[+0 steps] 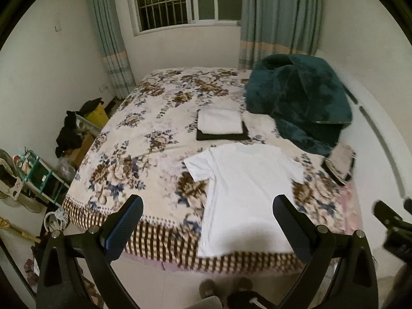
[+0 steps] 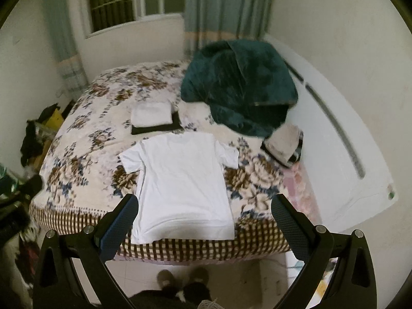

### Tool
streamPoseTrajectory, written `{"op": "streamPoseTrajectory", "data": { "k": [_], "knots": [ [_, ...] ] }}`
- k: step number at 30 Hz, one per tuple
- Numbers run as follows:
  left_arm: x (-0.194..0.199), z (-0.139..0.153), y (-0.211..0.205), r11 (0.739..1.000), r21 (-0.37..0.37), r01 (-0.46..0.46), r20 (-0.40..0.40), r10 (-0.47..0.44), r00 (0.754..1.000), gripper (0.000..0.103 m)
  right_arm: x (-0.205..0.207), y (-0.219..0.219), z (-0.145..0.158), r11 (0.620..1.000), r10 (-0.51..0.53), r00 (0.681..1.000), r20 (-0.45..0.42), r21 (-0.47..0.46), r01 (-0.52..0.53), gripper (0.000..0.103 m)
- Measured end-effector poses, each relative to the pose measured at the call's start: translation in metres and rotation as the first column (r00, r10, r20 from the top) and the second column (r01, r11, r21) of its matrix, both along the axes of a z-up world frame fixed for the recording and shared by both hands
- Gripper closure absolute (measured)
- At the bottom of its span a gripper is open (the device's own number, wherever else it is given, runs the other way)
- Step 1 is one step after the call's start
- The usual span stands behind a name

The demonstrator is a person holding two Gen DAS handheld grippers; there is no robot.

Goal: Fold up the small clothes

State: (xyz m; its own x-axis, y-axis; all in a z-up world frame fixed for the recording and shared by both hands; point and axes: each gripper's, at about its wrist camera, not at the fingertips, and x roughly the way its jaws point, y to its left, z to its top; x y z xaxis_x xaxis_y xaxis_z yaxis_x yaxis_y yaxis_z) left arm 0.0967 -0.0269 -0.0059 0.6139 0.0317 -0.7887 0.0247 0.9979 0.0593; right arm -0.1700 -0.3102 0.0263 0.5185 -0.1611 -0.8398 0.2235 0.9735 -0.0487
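Observation:
A white T-shirt (image 1: 244,190) lies flat on the floral bedspread (image 1: 144,154), hem at the bed's near edge, collar away from me; it also shows in the right wrist view (image 2: 182,185). Behind it a folded white garment (image 1: 220,121) rests on a folded black one (image 1: 222,136), also seen in the right wrist view (image 2: 152,114). My left gripper (image 1: 208,206) is open and empty, held above the near edge. My right gripper (image 2: 206,204) is open and empty above the shirt's hem; part of it shows at the right of the left wrist view (image 1: 394,221).
A dark green blanket (image 1: 298,100) is heaped at the far right of the bed. A small pile of clothes (image 1: 340,162) lies by the white headboard (image 2: 342,139). Clutter and a green rack (image 1: 38,172) stand on the floor at left. My feet (image 2: 182,280) are below the edge.

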Motion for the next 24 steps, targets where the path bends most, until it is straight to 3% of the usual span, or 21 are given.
{"op": "streamPoseTrajectory", "data": {
  "k": [3, 6, 11, 16, 19, 24],
  "knots": [
    [0.05, -0.05, -0.011, 0.997, 0.053, -0.051, -0.031, 0.053, 0.998, 0.0, 0.048, -0.044, -0.062, 0.994, -0.103, 0.993, -0.055, 0.029, 0.104, 0.0],
    [0.105, -0.107, -0.027, 0.993, 0.082, -0.085, -0.112, 0.094, 0.989, 0.0, 0.099, -0.101, -0.137, 0.971, -0.199, 0.972, -0.126, 0.107, 0.213, 0.0],
    [0.189, -0.224, -0.06, 0.972, 0.192, -0.137, -0.231, 0.18, 0.956, 0.0, 0.188, -0.205, -0.296, 0.879, -0.336, 0.905, -0.26, 0.259, 0.401, 0.002],
    [0.249, -0.349, -0.067, 0.957, 0.208, -0.201, -0.41, 0.272, 0.871, 0.0, 0.26, -0.286, -0.469, 0.687, -0.429, 0.799, -0.422, 0.421, 0.592, 0.015],
    [0.279, -0.41, -0.065, 0.951, 0.207, -0.23, -0.465, 0.303, 0.832, 0.0, 0.286, -0.317, -0.556, 0.538, -0.472, 0.738, -0.482, 0.506, 0.675, 0.021],
    [0.307, -0.486, -0.058, 0.94, 0.238, -0.245, -0.489, 0.334, 0.806, 0.0, 0.309, -0.335, -0.671, 0.237, -0.541, 0.641, -0.545, 0.632, 0.738, 0.021]
  ]
}}
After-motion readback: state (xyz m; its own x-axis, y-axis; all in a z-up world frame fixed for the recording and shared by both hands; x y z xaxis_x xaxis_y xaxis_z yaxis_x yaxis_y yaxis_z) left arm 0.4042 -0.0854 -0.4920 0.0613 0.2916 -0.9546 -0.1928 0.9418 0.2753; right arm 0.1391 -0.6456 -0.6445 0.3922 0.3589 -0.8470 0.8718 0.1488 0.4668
